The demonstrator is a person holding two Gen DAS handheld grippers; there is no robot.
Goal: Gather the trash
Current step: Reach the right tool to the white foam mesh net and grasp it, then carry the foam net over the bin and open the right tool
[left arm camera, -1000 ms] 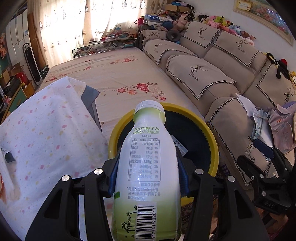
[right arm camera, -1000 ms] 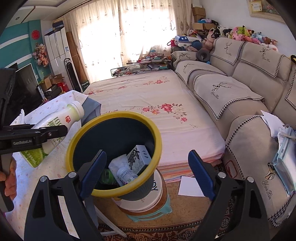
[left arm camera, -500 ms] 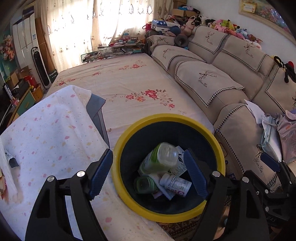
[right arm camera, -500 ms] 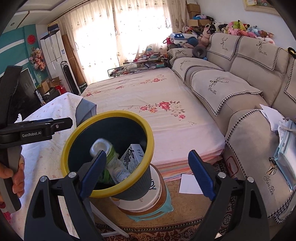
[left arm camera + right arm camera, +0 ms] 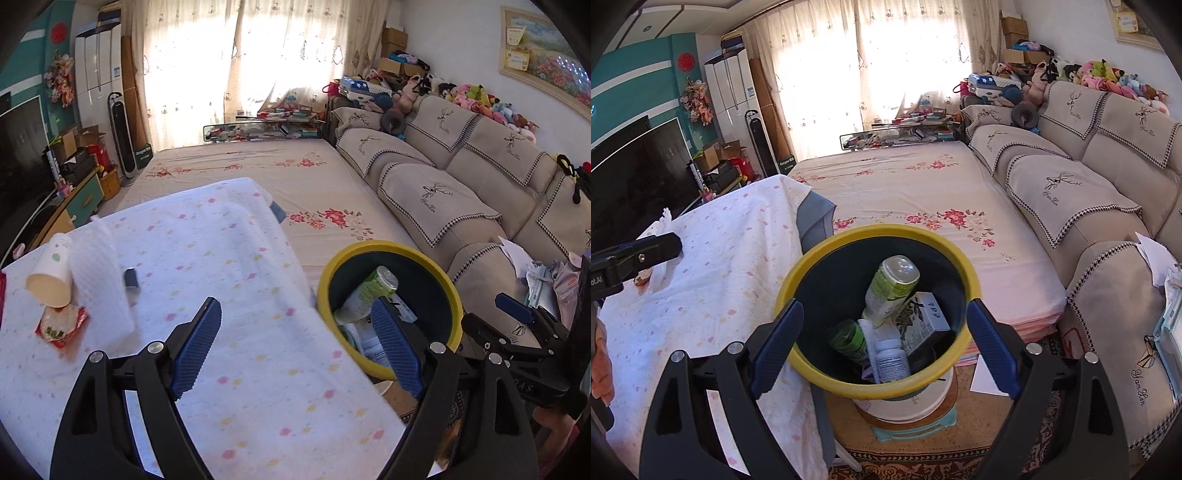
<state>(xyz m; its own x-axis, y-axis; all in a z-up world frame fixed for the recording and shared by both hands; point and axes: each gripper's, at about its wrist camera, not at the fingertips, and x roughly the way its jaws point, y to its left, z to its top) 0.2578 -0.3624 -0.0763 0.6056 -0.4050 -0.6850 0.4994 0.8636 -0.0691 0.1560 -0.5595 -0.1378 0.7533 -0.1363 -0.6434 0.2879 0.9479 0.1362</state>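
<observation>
the bin (image 5: 879,384) with the yellow rim stands just beside the bench (image 5: 229,325) edge, raised on a stool, and it already holds the juice bottle (image 5: 892,286) leaning cap-up, a white pill bottle (image 5: 892,360), a green-capped bottle (image 5: 849,338) and a small box (image 5: 921,314). the left claw (image 5: 295,343) has just been opening and now stands wide with nothing between its pads, over the bench edge nearest the bin. the right claw (image 5: 884,343) is also wide and empty, hanging over the bin's near rim.

trash still out: a tipped paper cup (image 5: 51,277), a red snack wrapper (image 5: 61,325) touching it, a crumpled tissue (image 5: 99,269) beside them, and a small dark cap (image 5: 131,277) a little closer to the bin. all lie on the bench cloth, well apart from the bin on its far side.

risks from here, as i judge them:
- the cup is light and on its side; a one-sided nudge would roll it away, or a hard squeeze crush it.
- the wrapper lies flat on loose cloth, so the pads may pinch cloth with it and drag the cup and tissue along.
- the cap is small; wide pads could slide past it.
- the bin sits on a stack; a knock from the right claw at its rim could tip it.
</observation>
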